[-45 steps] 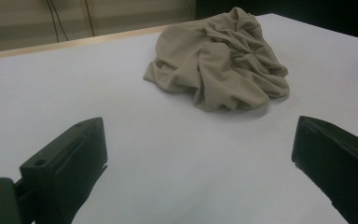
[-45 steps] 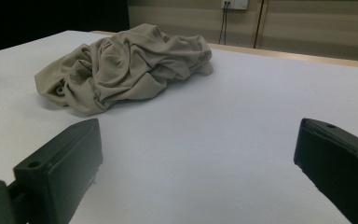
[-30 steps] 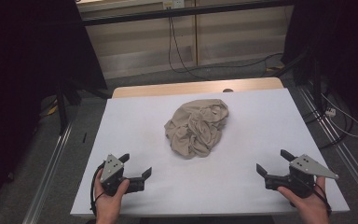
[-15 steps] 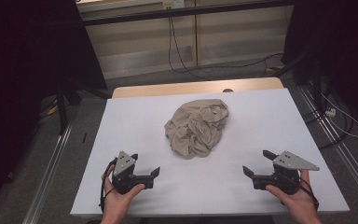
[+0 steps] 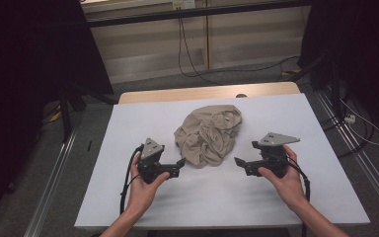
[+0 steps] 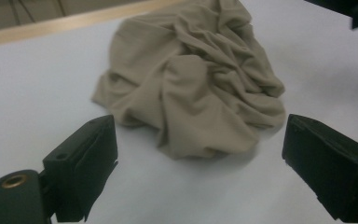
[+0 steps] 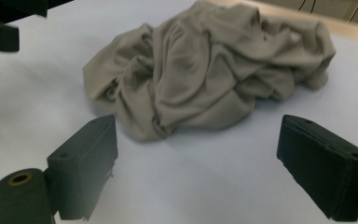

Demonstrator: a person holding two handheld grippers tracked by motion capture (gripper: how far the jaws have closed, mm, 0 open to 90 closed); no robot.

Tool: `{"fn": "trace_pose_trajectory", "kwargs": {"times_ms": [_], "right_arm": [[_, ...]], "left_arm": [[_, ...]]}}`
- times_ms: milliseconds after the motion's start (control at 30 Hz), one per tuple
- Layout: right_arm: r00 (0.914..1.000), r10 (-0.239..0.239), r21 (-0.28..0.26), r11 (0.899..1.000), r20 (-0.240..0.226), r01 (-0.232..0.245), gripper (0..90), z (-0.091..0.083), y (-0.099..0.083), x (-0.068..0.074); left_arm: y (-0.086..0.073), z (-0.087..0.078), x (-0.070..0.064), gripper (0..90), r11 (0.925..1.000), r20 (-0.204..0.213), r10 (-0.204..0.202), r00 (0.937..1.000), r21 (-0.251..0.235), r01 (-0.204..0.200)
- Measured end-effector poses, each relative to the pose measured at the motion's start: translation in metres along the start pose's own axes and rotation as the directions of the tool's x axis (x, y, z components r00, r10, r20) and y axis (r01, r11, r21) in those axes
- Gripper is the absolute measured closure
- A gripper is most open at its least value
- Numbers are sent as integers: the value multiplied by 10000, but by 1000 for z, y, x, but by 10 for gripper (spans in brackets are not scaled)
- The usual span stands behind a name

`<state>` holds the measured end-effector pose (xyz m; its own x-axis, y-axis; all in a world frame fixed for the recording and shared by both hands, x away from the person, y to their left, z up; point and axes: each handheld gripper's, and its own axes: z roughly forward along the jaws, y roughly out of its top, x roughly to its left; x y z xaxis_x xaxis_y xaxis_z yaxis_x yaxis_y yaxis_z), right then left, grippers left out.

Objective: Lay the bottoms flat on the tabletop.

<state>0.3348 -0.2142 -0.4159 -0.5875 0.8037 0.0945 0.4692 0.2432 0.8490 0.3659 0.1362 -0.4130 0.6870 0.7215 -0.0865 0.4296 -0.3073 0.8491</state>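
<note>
Surroundings noted first: white table point(image 5: 128, 207) with a wooden strip point(image 5: 177, 94) along its far edge, black cables point(image 5: 192, 54) on the floor beyond, metal rails point(image 5: 49, 197) either side. Nothing between grippers and cloth; bare white surface in both gaps.

Count: one cloth, two grippers, two hands.

Beige cloth point(image 5: 209, 133), crumpled in a single heap, near the middle of the table, slightly toward the far edge. Same heap seen ahead of the jaws in the left gripper view point(image 6: 191, 79) and the right gripper view point(image 7: 205, 70).

Left gripper point(image 5: 180, 165), held in the left hand point(image 5: 145, 185), just beside the cloth's near-left edge, not touching. Jaws spread wide, holding nothing.

Right gripper point(image 5: 237, 162), held in the right hand point(image 5: 286, 180), near the cloth's right side, apart from it. Jaws likewise spread wide, empty.

Both grippers pointed inward at the heap from opposite sides.
</note>
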Motion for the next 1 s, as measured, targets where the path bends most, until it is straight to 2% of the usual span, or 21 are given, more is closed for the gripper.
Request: {"fn": "trace_pose_trajectory", "kwargs": {"times_ms": [33,133,167,200,233,267,300,333,400,467,567,633,700,767,800,833,867,900,1000], "right_arm": [[9997,-199,-137,9997,108,201,120,5,3,0],[9998,-151,-43,9999,-136,151,121,13,10,0],[9995,-253,151,9996,-203,256,172,22,15,1],[9992,-309,141,9994,-244,313,215,25,16,1],[9987,-439,276,9986,-275,447,212,31,20,2],[9983,-471,316,9983,-340,482,171,34,21,2],[9975,-478,302,9983,-516,494,153,39,24,2],[9969,-547,349,9978,-565,567,167,44,27,2],[9967,-723,398,9965,-358,738,182,51,32,1],[9963,-767,506,9956,-381,786,244,60,36,-2],[9951,-981,668,9929,-92,985,291,73,39,-4],[9950,-947,849,9916,-315,971,363,81,39,-6],[9941,-960,1068,9891,-498,1009,398,89,37,-5],[9907,-1138,1359,9830,-749,1232,450,97,35,-3],[9898,-1198,1475,9805,-772,1301,453,99,34,-2],[9888,-1328,1573,9773,-683,1421,466,103,32,0],[9881,-1411,1638,9751,-618,1495,480,104,32,0],[9884,-1407,1686,9745,-567,1484,489,107,31,-1],[9899,-1300,1791,9741,-566,1382,529,111,27,-3]], "left_arm": [[2,4,-1,108,9999,121,-73,9999,73,72],[5,12,-2,112,9996,234,151,9996,233,-156],[10,20,-2,105,9986,411,-116,9991,520,94],[13,25,0,96,9983,655,-117,9978,575,79],[15,27,0,79,9987,644,23,9979,499,-56],[18,32,1,77,9993,555,113,9984,340,-132],[20,36,1,77,9995,618,74,9981,313,-94],[23,40,2,64,9992,590,155,9981,362,-177],[27,47,2,63,9986,319,268,9991,443,-282],[31,53,3,58,9988,198,255,9995,406,-263],[33,60,6,87,9990,147,199,9997,391,-205],[32,64,5,118,9991,200,124,9997,402,-132],[30,63,2,143,9979,244,304,9992,563,-317],[29,60,-4,182,9979,441,437,9981,456,-457],[29,58,-8,221,9965,558,689,9961,442,-714],[29,58,-10,249,9953,688,805,9944,491,-840],[28,59,-13,264,9936,1026,867,9909,641,-935],[26,61,-15,289,9914,1116,935,9893,807,-1028],[17,76,-19,268,9785,1050,1083,9886,1644,-1247]]}}
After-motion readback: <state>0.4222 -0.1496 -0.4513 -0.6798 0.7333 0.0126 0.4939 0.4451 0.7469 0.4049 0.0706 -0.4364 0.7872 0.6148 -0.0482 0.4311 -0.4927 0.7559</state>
